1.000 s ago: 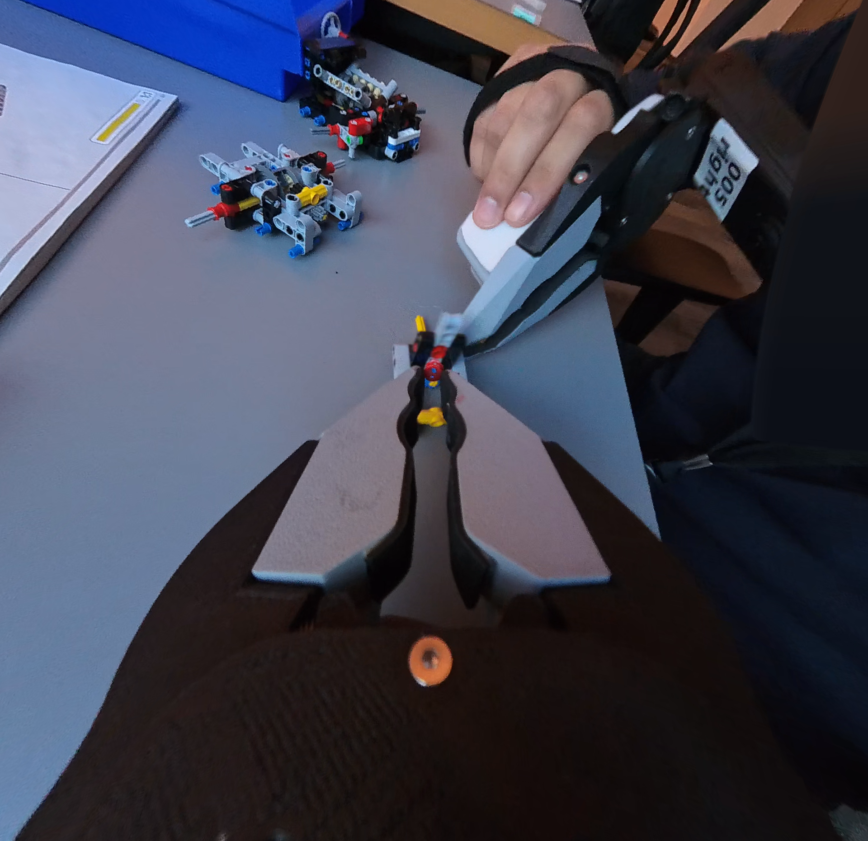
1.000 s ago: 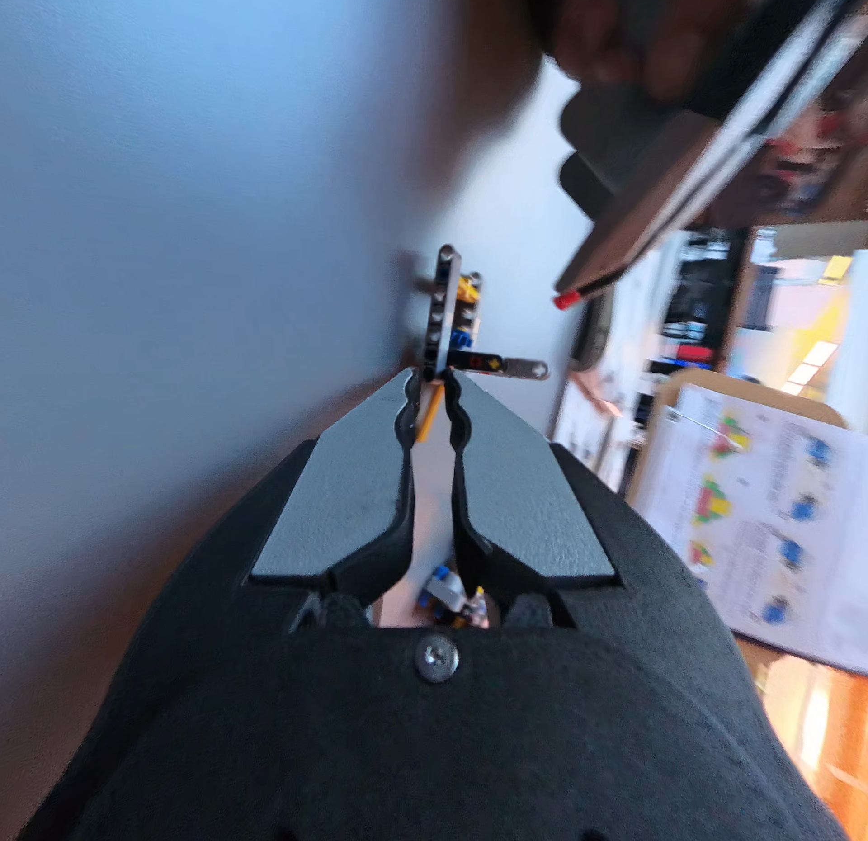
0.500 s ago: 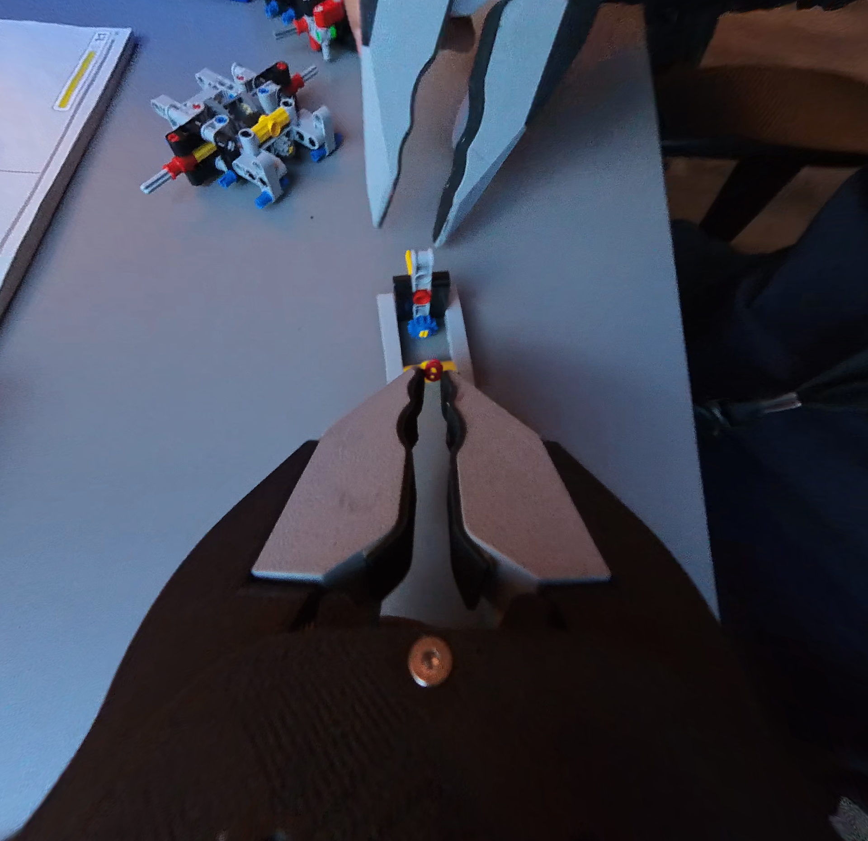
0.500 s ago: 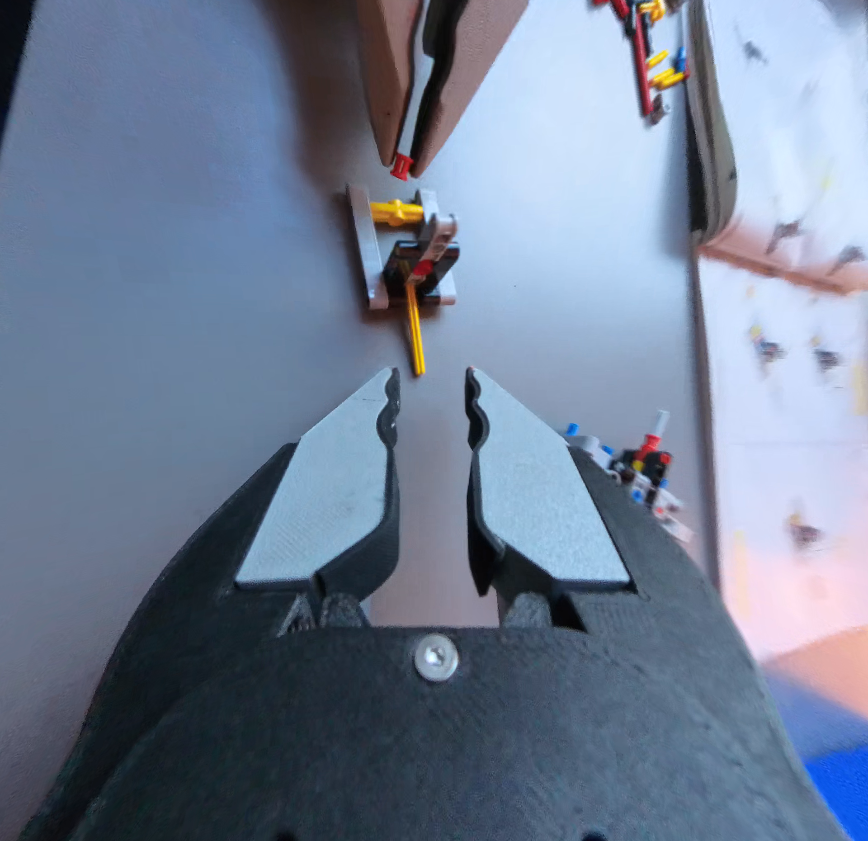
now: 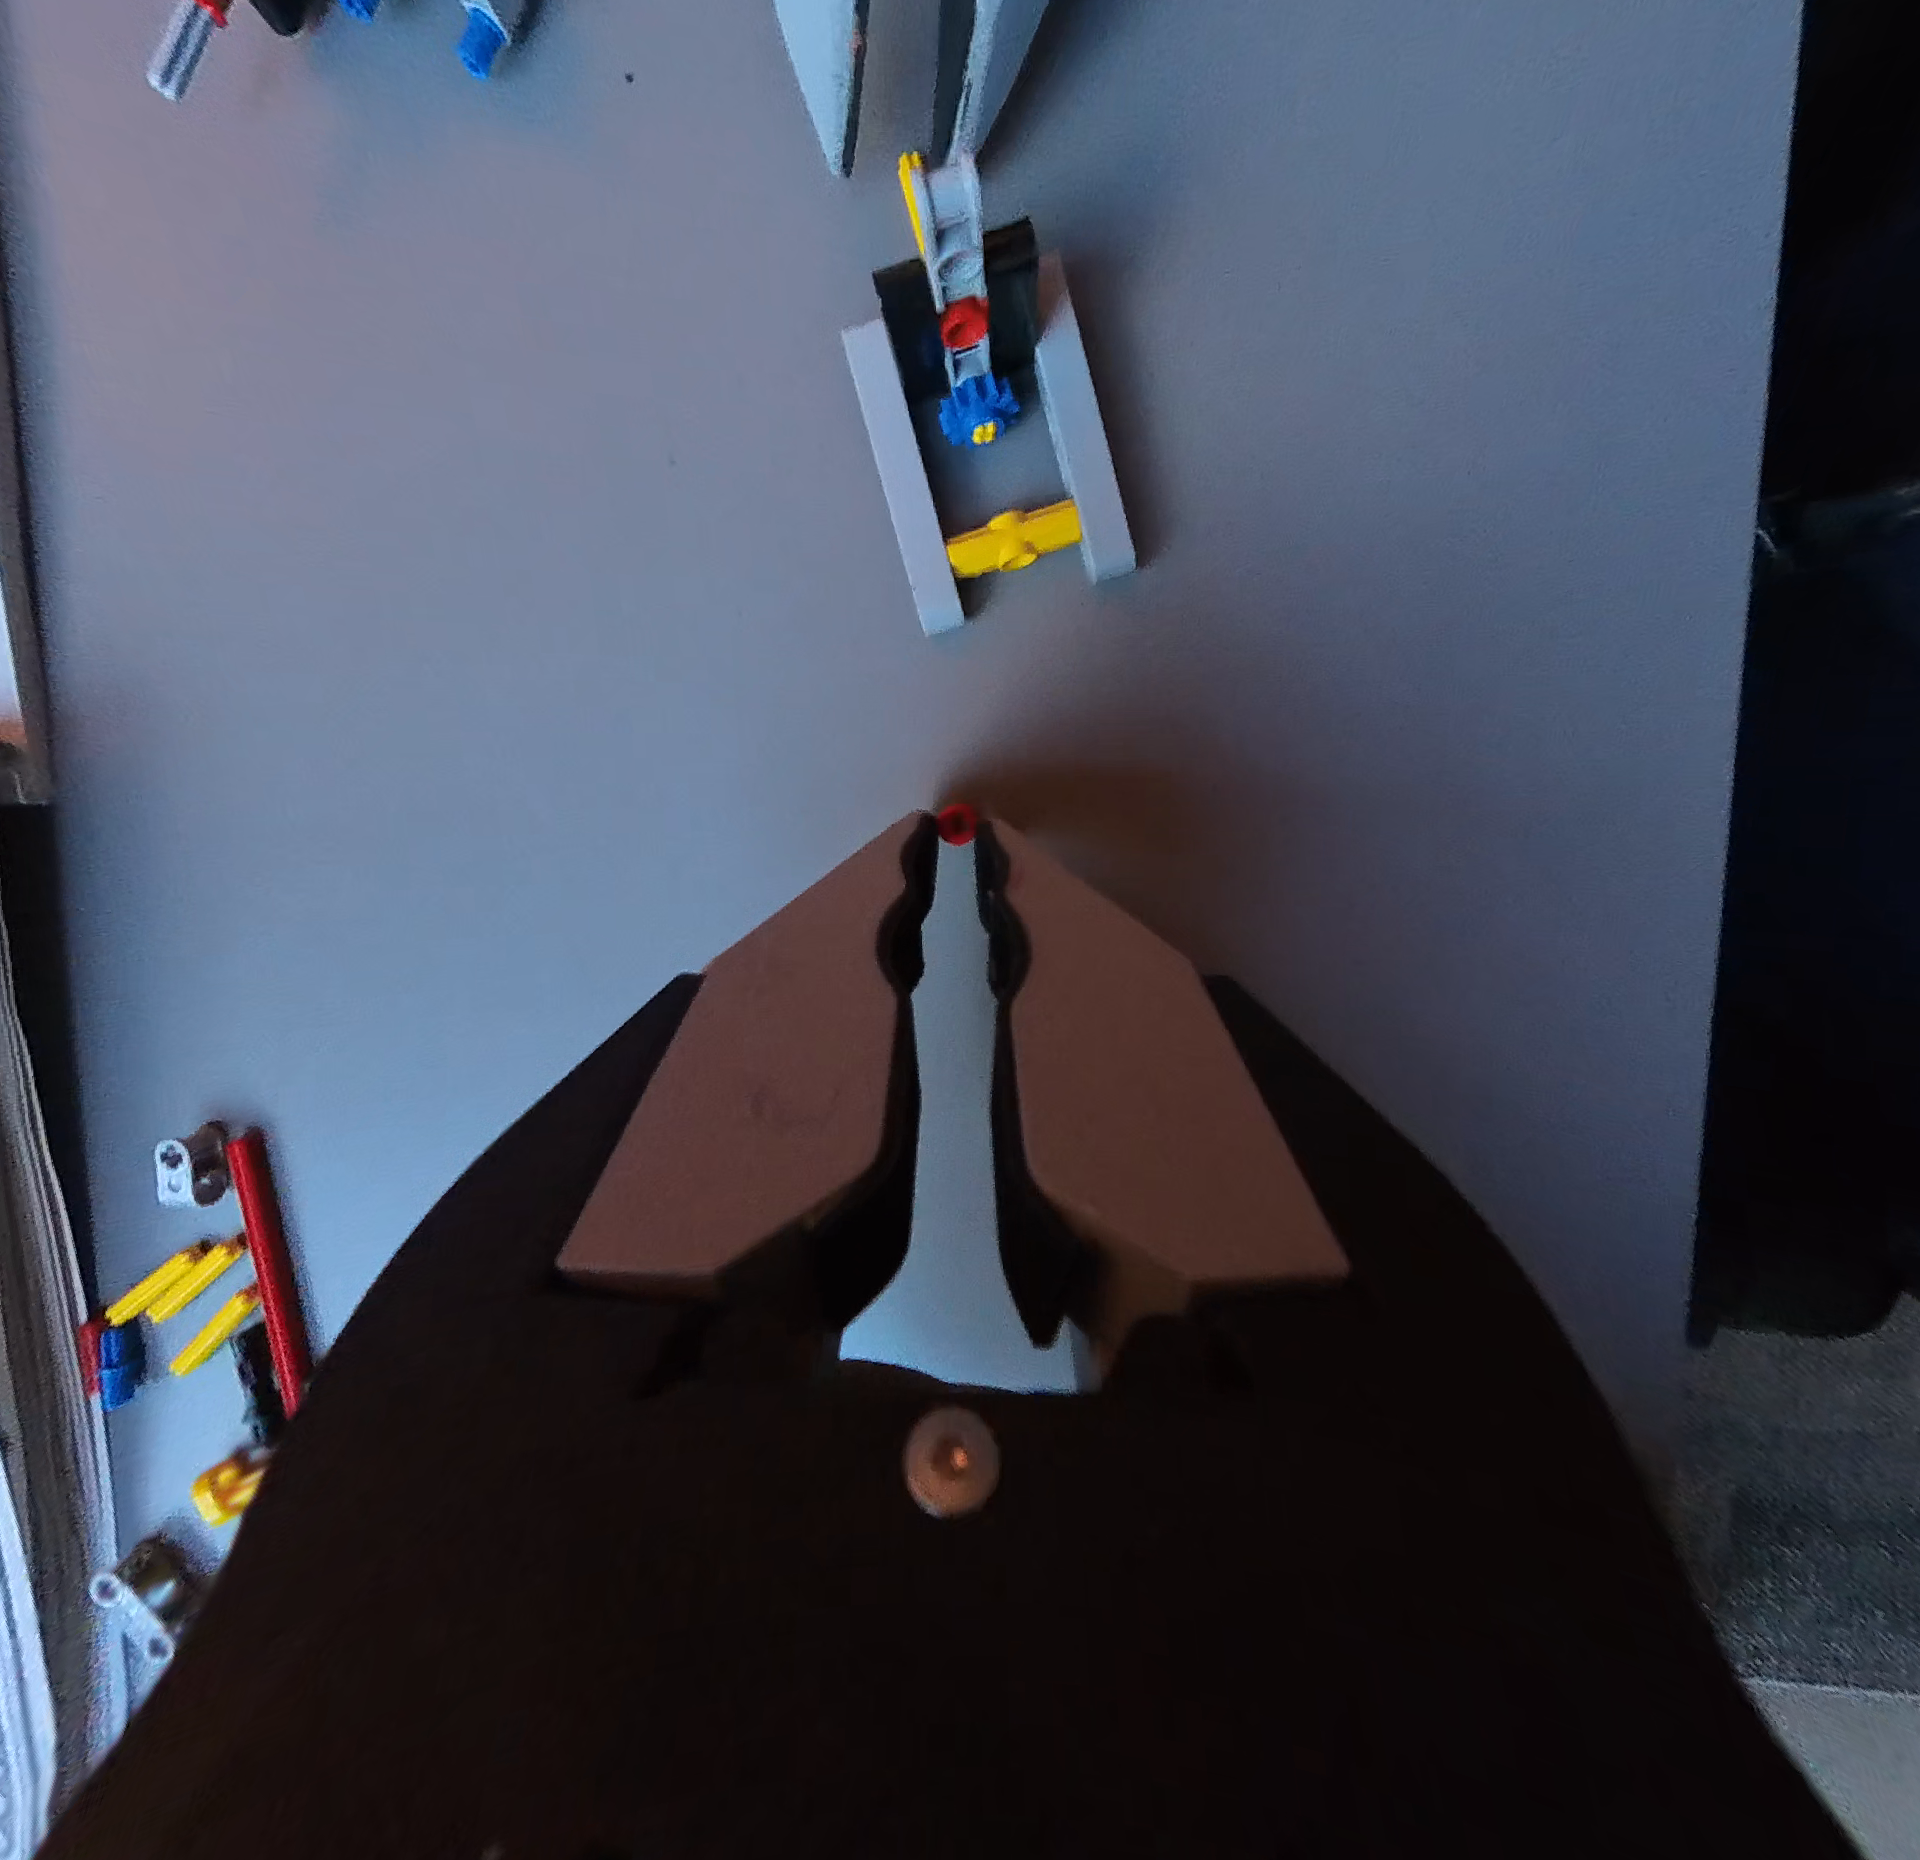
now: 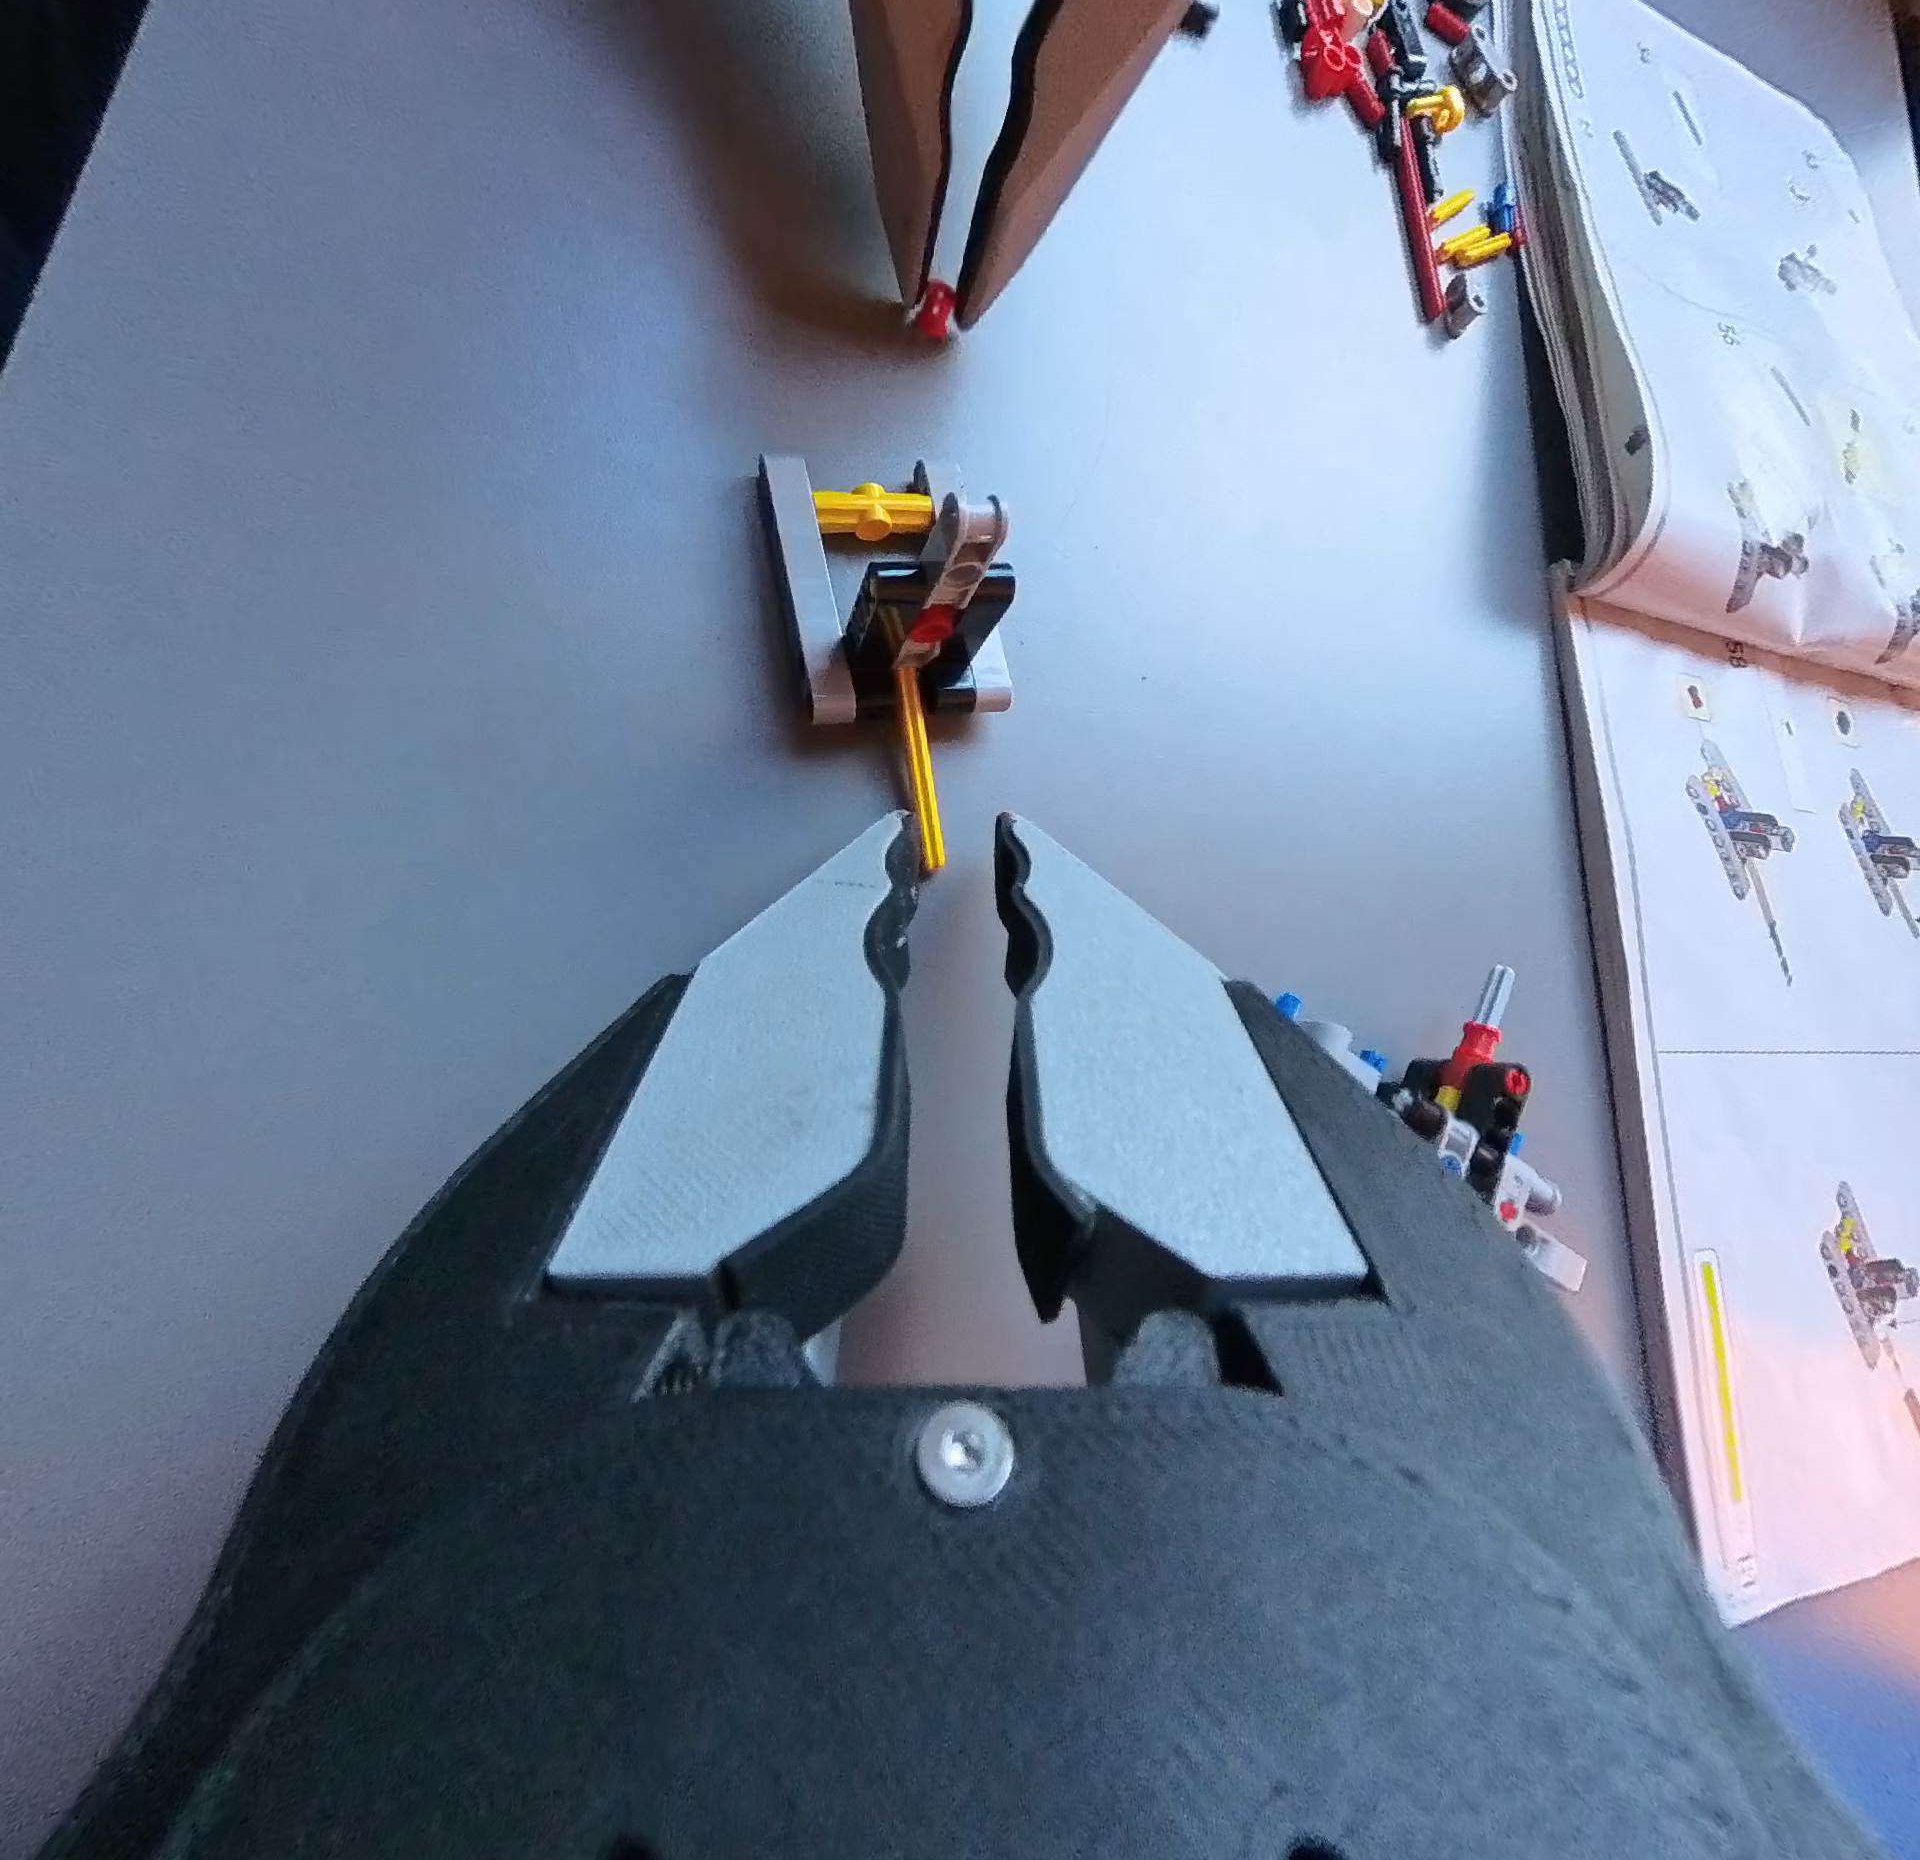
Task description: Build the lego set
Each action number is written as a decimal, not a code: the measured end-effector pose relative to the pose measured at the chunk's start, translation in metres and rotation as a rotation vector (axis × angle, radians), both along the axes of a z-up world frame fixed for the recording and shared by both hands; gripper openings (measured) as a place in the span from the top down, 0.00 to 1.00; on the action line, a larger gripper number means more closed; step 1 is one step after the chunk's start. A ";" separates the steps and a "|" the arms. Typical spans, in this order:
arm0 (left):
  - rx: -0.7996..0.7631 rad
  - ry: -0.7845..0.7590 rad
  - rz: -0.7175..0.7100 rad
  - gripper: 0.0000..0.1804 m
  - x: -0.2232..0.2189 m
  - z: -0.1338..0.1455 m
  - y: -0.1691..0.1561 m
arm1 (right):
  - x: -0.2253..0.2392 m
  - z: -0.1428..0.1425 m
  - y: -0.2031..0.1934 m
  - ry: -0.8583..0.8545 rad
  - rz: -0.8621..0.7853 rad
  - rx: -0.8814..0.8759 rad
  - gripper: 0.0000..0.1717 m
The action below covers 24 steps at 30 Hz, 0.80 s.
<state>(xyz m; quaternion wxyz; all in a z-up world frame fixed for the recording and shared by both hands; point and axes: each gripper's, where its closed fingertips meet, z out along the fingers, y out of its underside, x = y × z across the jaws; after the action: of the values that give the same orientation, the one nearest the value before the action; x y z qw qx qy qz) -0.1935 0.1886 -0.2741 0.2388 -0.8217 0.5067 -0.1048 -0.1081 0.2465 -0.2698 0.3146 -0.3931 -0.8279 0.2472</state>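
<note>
Red small bush [image 5: 954,823] clamped at left tool [image 5: 954,842] tips | right tool [image 6: 956,846] apart, yellow axle [image 6: 923,771] between fingers, unpressed | advise: centre axle before closing, steady grey assembly [image 6: 883,595] on table [image 6: 416,563]

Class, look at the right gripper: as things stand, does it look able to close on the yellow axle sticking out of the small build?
Probably yes. The right gripper is open, and the yellow axle ends between its fingertips, beside one finger. Nothing lies between; the left gripper, pinching a red pin, stays beyond the small build.
</note>
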 end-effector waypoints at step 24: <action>-0.040 -0.186 0.113 0.80 0.037 0.017 0.006 | 0.005 -0.003 -0.001 -0.026 0.004 -0.120 0.92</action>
<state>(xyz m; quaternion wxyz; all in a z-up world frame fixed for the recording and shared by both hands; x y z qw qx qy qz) -0.1567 0.1945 -0.2567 0.2738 -0.8403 0.4330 -0.1771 -0.1034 0.2455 -0.2725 0.2791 -0.4129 -0.8164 0.2919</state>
